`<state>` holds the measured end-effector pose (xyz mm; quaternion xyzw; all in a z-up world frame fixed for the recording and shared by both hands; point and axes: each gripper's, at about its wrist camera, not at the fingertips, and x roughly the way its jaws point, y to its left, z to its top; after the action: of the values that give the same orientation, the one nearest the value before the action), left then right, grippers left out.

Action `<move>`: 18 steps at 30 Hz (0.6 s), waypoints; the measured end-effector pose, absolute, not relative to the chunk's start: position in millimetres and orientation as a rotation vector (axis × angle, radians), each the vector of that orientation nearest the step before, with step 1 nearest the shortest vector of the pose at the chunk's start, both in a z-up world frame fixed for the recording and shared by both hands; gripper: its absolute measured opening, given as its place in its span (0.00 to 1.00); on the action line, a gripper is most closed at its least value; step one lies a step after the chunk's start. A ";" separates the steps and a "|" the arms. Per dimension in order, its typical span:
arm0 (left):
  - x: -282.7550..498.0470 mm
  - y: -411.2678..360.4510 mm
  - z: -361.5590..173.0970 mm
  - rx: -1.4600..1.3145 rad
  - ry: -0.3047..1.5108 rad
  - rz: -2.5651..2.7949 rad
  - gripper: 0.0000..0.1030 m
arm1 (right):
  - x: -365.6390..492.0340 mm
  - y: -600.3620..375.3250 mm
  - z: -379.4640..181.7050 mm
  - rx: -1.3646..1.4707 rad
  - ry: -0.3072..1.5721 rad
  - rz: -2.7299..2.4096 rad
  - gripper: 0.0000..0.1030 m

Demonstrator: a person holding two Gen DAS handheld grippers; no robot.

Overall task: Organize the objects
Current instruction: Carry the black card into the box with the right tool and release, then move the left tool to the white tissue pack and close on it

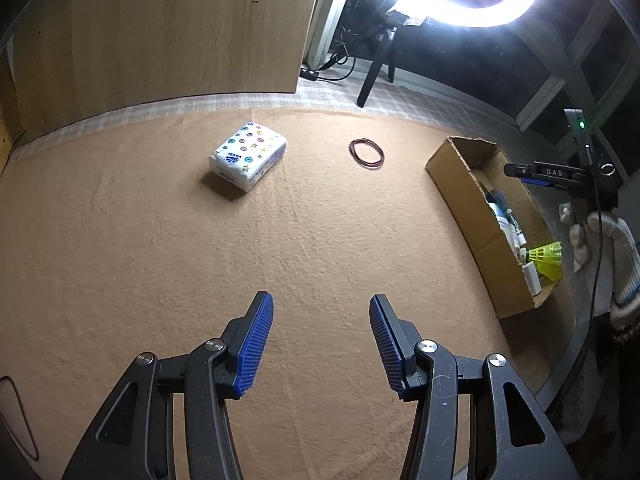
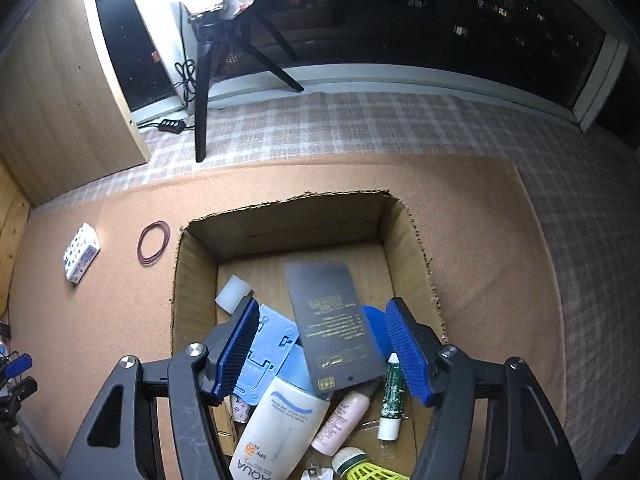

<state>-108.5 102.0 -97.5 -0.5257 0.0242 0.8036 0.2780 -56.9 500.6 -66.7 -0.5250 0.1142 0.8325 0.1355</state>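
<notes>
My left gripper (image 1: 321, 308) is open and empty above the tan mat, well short of a white tissue pack (image 1: 248, 156) with coloured dots and a loop of dark rubber bands (image 1: 367, 153). My right gripper (image 2: 322, 316) is open and empty over the cardboard box (image 2: 192, 280). In the box lie a dark flat card box (image 2: 334, 320), a blue plastic piece (image 2: 268, 344), a white sunscreen tube (image 2: 280, 428), a pink bottle (image 2: 340, 420), a green stick (image 2: 390, 396) and a yellow shuttlecock (image 2: 368, 470). The tissue pack (image 2: 81, 253) and rubber bands (image 2: 154, 242) lie left of the box.
A wooden panel (image 1: 160, 28) stands at the back left. A ring light on a black tripod (image 2: 204, 92) stands at the back on the checked cloth (image 2: 400, 128). The box (image 1: 472, 216) sits at the mat's right edge, with the gloved right hand (image 1: 608, 256) beside it.
</notes>
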 end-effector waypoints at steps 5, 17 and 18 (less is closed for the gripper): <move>-113.6 93.6 -98.4 -1.416 0.066 2.168 0.52 | -56.5 493.7 -62.2 -1.498 0.355 2.424 0.60; -159.8 68.1 -100.0 -1.427 0.038 2.259 0.52 | -65.2 427.9 -32.5 -1.423 0.489 2.609 0.60; -164.2 66.9 -99.7 -1.429 0.031 2.264 0.52 | -67.4 421.2 -31.2 -1.428 0.498 2.627 0.60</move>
<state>-164.2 66.9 -99.7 -0.5193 0.0114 0.8230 0.2299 -67.4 421.2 -31.2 -0.4704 0.1640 0.8653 0.0554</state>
